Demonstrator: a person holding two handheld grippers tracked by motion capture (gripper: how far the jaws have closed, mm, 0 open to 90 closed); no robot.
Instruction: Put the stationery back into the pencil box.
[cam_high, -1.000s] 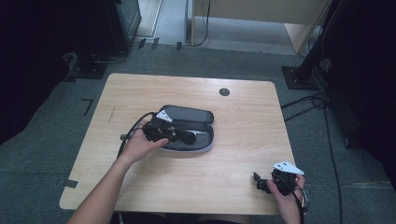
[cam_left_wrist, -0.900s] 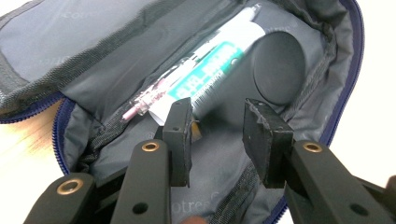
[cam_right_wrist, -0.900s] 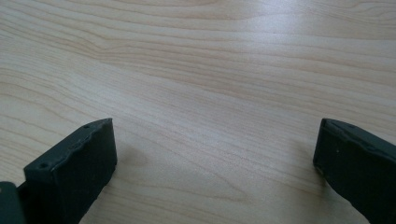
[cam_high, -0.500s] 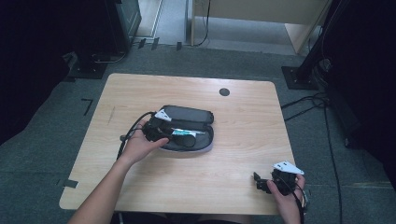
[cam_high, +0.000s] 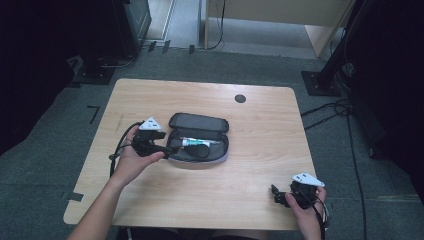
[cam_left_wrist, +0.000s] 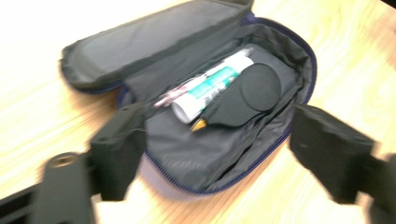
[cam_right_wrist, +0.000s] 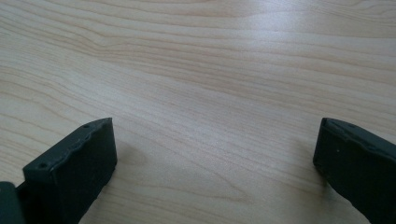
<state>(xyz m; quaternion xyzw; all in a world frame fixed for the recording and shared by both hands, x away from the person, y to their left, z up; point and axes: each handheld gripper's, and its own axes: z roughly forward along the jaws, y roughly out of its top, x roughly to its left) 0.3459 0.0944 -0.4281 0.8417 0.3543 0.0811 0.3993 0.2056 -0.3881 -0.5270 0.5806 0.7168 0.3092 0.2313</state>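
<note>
An open black pencil case (cam_high: 200, 142) is seen lying on the surface (cam_high: 250, 200), directly ahead of the left tool (cam_high: 167, 148) and just off its tips. The jaws of the left tool have just been opening and now stand spread; in the left gripper view they straddle the case's near end, and nothing is pinched between them. Inside the case (cam_left_wrist: 196, 154), a white and green tube (cam_left_wrist: 210, 88) and a round black item (cam_left_wrist: 254, 91) are seen lying side by side, well inside the pouch beyond the jaw tips.

The case's long axis runs away from the left tool, roughly in line with the direction in which that tool points, with the lid flap folded back on the far side. The right tool (cam_high: 278, 196) is held well apart from the case, near the person's edge of the surface, its jaws spread over bare wood (cam_right_wrist: 201, 93). The left tool is judged much the nearer, so any further handling of the case or its contents would fall to it.
</note>
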